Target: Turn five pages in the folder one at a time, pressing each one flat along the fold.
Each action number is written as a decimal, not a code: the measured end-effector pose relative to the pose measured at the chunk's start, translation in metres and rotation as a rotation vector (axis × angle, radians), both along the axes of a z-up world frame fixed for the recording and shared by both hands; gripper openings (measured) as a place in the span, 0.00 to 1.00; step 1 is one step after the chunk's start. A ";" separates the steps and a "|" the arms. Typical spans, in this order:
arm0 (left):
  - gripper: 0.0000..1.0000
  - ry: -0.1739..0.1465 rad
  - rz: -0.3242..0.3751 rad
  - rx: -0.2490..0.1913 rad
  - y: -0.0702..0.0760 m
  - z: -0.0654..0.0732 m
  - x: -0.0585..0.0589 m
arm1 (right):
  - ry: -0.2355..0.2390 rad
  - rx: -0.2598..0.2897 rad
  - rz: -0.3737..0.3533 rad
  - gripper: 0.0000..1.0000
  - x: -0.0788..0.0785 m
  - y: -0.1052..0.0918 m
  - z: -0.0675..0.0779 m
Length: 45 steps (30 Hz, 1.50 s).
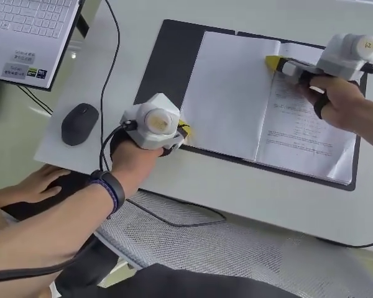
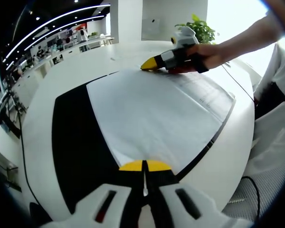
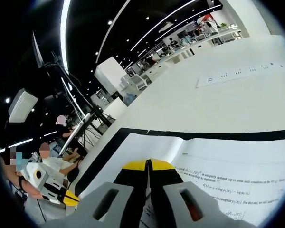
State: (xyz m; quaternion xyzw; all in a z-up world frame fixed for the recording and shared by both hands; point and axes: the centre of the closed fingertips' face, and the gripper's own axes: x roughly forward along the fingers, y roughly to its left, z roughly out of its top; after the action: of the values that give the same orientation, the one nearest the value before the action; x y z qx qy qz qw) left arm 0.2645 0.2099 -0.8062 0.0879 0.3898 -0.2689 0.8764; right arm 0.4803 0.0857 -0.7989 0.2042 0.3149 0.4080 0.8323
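An open folder with a black cover lies on the white table. Its left page is blank and lies flat; the right page carries printed text. My left gripper is shut, its yellow tips resting on the blank page's near-left edge. My right gripper is also shut, tips down on the paper at the top of the fold. It appears in the left gripper view as well, at the far end of the page.
A laptop stands at the far left, with a black mouse and a cable between it and the folder. A mesh chair back sits below the table's near edge. A hand rests at the lower left.
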 end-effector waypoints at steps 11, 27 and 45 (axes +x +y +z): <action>0.00 0.008 -0.004 -0.001 0.000 -0.001 0.001 | 0.001 0.008 -0.036 0.00 0.030 -0.003 -0.004; 0.00 0.009 -0.008 0.001 -0.001 -0.001 0.001 | 0.009 0.014 -0.054 0.00 0.031 -0.002 -0.001; 0.00 0.008 -0.023 0.002 -0.001 -0.003 0.000 | 0.008 0.032 0.005 0.00 0.000 0.003 0.000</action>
State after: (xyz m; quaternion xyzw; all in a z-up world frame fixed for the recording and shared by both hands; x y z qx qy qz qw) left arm 0.2649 0.2092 -0.8090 0.0924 0.3925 -0.2791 0.8715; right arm 0.4799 0.0890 -0.7988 0.2182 0.3121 0.4141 0.8268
